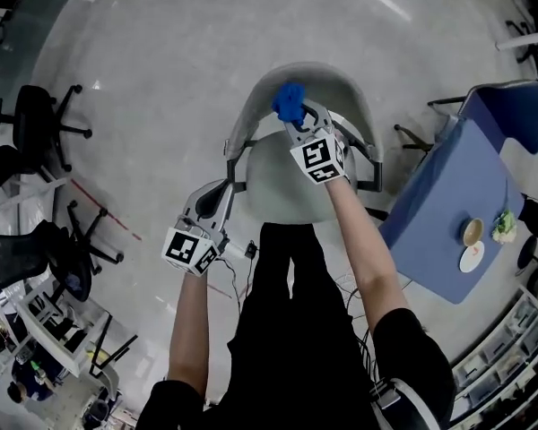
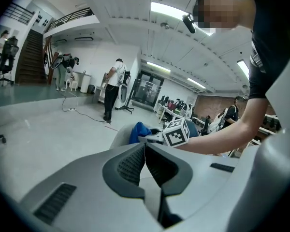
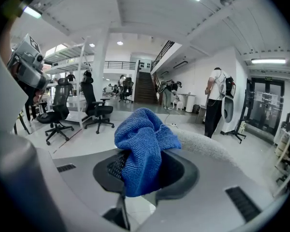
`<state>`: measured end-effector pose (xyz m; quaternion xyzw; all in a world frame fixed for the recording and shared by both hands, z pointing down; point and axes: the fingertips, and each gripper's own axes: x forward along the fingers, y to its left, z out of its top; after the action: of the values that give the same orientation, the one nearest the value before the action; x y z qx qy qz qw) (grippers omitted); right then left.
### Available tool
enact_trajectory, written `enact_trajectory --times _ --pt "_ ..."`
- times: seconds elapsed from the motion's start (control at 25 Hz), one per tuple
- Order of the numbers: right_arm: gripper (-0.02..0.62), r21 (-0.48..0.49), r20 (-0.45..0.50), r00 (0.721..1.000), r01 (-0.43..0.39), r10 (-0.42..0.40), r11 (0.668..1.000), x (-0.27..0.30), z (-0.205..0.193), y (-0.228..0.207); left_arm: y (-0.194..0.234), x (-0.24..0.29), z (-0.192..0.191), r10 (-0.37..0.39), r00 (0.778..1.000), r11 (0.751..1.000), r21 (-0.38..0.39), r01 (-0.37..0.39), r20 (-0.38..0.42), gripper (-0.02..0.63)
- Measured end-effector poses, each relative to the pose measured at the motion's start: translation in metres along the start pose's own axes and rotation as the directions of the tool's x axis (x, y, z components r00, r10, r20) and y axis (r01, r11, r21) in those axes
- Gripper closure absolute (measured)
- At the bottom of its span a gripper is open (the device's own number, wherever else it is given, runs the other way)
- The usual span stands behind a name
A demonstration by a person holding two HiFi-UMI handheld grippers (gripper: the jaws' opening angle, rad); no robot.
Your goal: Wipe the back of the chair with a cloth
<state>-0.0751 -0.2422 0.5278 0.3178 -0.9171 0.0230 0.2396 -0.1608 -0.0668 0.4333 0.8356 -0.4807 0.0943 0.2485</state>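
The right gripper point(image 1: 296, 116) is clamped on the blue cloth point(image 1: 289, 101), which sits at the top rim of the chair point(image 1: 345, 88) back. The left gripper point(image 1: 222, 189) has its jaws together on nothing, beside the chair's left arm. Wiping looks barely under way; most of the back seems left to do.

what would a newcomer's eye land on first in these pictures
The bright blue cloth stands out most. It is bunched up and clamped in the right gripper at the top edge of the grey chair back, in the middle of the head view. The left gripper is shut on nothing, low at the chair's left side, and a blue table stands off to the right.
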Motion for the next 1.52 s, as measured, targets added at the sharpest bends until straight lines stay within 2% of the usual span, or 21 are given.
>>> enact_trajectory --times 0.32,0.76,1.2,1.36,1.52 --pt "0.456 -0.065 0.044 0.998 0.05 -0.047 0.997 0.047 -0.01 0.002 0.032 0.019 -0.033 -0.009 1.0 1.0 -0.016 0.009 0.005 0.581" --pt "0.457 -0.156 0.033 0.999 0.008 -0.003 0.988 0.09 -0.06 0.044 0.053 0.029 -0.092 -0.01 1.0 0.999 -0.047 0.009 -0.018 0.581" --pt "0.457 -0.142 0.008 1.0 -0.023 0.025 0.99 0.108 -0.096 0.07 0.064 0.029 -0.113 -0.006 1.0 0.998 -0.062 0.004 -0.02 0.581" --pt "0.457 -0.137 -0.01 0.998 -0.055 0.054 0.989 0.114 -0.109 0.082 0.066 0.033 -0.117 -0.006 1.0 0.998 -0.067 0.005 -0.023 0.581" --pt "0.457 -0.149 -0.044 0.991 -0.129 0.124 0.98 0.119 -0.126 0.108 0.066 0.038 -0.12 -0.017 1.0 0.997 -0.07 0.015 -0.025 0.581"
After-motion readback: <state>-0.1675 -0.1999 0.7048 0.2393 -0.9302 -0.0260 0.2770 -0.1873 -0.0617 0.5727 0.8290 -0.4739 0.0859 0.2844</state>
